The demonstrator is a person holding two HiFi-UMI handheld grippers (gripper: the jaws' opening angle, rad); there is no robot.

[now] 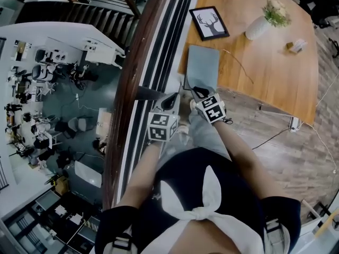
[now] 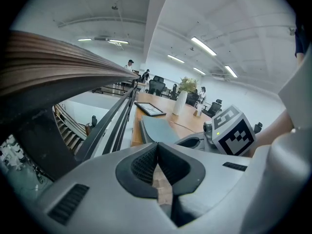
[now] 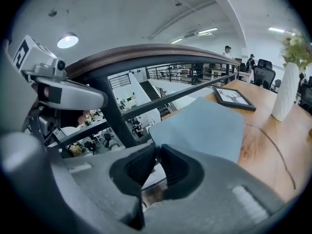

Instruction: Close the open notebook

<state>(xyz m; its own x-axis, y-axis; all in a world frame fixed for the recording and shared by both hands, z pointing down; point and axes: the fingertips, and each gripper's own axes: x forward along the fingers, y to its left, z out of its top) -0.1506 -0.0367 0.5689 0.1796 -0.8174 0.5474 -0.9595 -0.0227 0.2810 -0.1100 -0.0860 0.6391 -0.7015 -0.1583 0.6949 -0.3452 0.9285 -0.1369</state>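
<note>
A grey-blue notebook (image 1: 204, 66) lies shut and flat at the near left corner of the wooden table (image 1: 270, 78). The left gripper view shows its page edge (image 2: 161, 129) and the right gripper view its cover (image 3: 204, 126). My left gripper (image 1: 170, 100) hangs just short of the table's near edge by the railing; its pads (image 2: 157, 147) meet with nothing in them. My right gripper (image 1: 197, 92) hovers at the notebook's near edge. Its jaws (image 3: 157, 150) stand a narrow slit apart, holding nothing.
A dark wooden handrail with black rails (image 1: 140, 78) runs along the table's left side, with a drop to a lower floor beyond. A framed deer picture (image 1: 209, 23), a white vase of flowers (image 1: 259, 26) and a small object (image 1: 297, 45) stand farther back. A thin cable (image 1: 241, 65) crosses the tabletop.
</note>
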